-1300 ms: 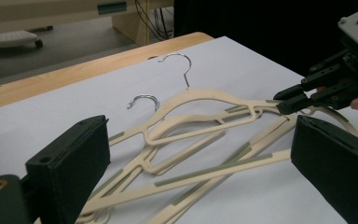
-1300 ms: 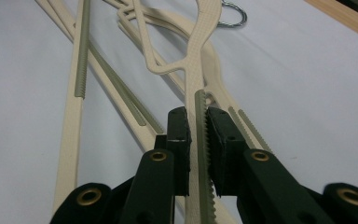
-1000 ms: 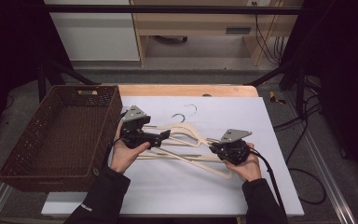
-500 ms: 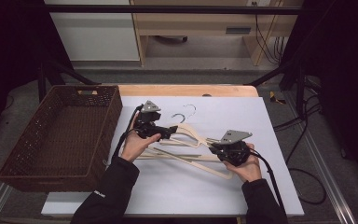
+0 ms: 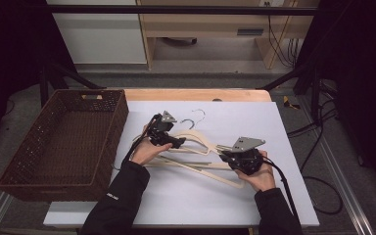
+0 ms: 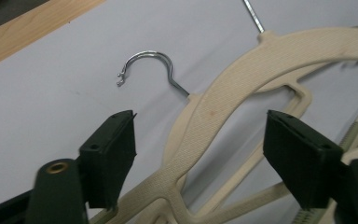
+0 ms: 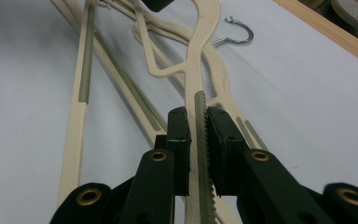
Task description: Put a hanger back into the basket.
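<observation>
Right gripper (image 7: pixel 196 130): jaws clamped on the cream shoulder arm of the top hanger (image 7: pixel 199 60), pads pressing both sides of its ribbed grey grip strip. In the high view this gripper (image 5: pixel 225 157) sits at the right end of the hanger pile, hand (image 5: pixel 259 176) behind it, cable trailing off to the right.

Left gripper (image 6: pixel 200 140): jaws wide apart, and they have just been closing; the curved neck of the hanger (image 6: pixel 223 93) runs between them, pads not touching it. In the high view the left gripper (image 5: pixel 178 143) is low over the neck area of the pile, hand (image 5: pixel 144 152) under it.

Hangers: several cream plastic ones stacked and overlapping on the white sheet (image 5: pixel 235 117), roughly mid-table, arms fanning out toward the right gripper. Metal hook (image 6: pixel 147 65) of the top hanger lies flat on the sheet just past the left jaws; a second hook (image 5: pixel 199 113) shows beyond it in the high view. Exact hanger count cannot tell.

Brown wicker basket (image 5: pixel 14 166) sits at the left edge of the table, just beside the sheet, apart from the hangers. Wooden table edge (image 5: pixel 196 94) shows along the far side of the sheet.
</observation>
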The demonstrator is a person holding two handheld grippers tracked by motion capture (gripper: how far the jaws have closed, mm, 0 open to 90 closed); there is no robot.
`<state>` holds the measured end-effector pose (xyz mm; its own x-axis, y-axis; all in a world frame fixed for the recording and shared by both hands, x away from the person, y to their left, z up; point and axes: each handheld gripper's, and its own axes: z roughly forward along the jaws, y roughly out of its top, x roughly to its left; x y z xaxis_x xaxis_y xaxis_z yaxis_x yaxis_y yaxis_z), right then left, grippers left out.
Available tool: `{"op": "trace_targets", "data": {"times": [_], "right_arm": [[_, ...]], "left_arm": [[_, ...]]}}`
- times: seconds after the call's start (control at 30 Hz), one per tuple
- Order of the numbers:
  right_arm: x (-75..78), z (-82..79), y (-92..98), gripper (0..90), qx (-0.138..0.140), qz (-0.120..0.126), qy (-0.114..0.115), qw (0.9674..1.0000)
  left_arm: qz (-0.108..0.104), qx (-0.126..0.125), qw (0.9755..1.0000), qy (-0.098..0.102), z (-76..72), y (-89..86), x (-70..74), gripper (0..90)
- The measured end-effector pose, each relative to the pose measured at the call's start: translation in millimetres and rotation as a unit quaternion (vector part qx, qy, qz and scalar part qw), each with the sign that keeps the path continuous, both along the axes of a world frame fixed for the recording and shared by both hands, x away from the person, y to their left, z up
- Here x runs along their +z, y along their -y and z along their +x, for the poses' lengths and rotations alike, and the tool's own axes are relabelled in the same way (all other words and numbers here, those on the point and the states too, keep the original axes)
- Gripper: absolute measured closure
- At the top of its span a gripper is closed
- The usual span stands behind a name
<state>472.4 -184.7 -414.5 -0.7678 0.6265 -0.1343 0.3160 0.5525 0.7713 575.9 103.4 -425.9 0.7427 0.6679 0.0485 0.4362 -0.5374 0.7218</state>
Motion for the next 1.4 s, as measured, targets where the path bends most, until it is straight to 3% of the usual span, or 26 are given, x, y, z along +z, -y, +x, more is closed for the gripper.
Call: {"op": "trace_targets", "data": {"times": [0.17,0.3,0.37,0.5,0.7,0.83,0.87,0.97,1.03,1.07,1.13,1.23,1.27,1.33,1.4], "right_arm": [[0.8,-1.3,-0.5,80.2,0.008,-0.001,-0.001,1.0000],[0.3,-1.3,-0.2,80.2,0.007,0.001,-0.001,1.0000],[0.4,-1.1,0.0,80.1,0.005,0.004,-0.008,0.9999],[-1.8,-0.1,1.6,80.0,0.014,0.011,-0.022,0.9996],[-9.9,0.9,5.9,78.9,0.009,0.024,-0.051,0.9984],[-12.8,0.0,7.8,78.1,0.009,0.032,-0.061,0.9976],[-13.0,0.2,8.3,77.7,0.012,0.032,-0.063,0.9974],[-15.8,1.5,8.0,75.8,0.011,0.035,-0.071,0.9968],[-17.3,2.5,7.2,74.4,0.010,0.034,-0.074,0.9966],[-17.9,2.9,6.7,73.6,0.008,0.034,-0.076,0.9965],[-18.3,3.8,6.9,72.2,0.009,0.037,-0.082,0.9959],[-17.2,5.3,5.9,64.2,0.012,0.053,-0.087,0.9947],[-16.4,5.6,5.3,59.9,0.012,0.063,-0.090,0.9939],[-14.2,7.8,2.9,54.5,0.012,0.084,-0.085,0.9928],[-10.6,11.6,-1.3,46.8,0.010,0.103,-0.076,0.9917]], "left_arm": [[0.025,-0.004,0.9996,0.011,0.8,3.6,-4.7,42.9],[0.021,-0.015,0.9996,0.010,-1.5,2.6,-3.2,60.4],[0.037,-0.018,0.9988,0.026,-6.1,4.8,-1.8,64.2],[0.064,-0.031,0.9965,0.044,-16.5,3.8,3.9,67.0],[0.069,-0.049,0.9933,0.079,-38.5,-0.3,13.3,69.2],[0.077,-0.061,0.9911,0.091,-51.8,-4.9,16.0,70.6],[0.069,-0.060,0.9915,0.092,-54.9,-5.6,15.2,71.0],[0.078,-0.068,0.9898,0.098,-63.7,-8.6,13.7,72.6],[0.094,-0.078,0.9871,0.104,-68.0,-11.5,12.4,73.9],[0.078,-0.071,0.9890,0.103,-70.6,-11.3,9.9,74.4],[0.073,-0.073,0.9890,0.106,-74.0,-13.4,7.4,75.0],[0.091,-0.082,0.9862,0.111,-77.9,-17.5,9.3,75.6],[0.073,-0.075,0.9880,0.113,-79.8,-16.3,8.2,75.9],[0.091,-0.083,0.9854,0.118,-82.2,-17.7,12.2,76.3],[0.079,-0.080,0.9863,0.121,-85.8,-16.0,12.4,76.6]]}}
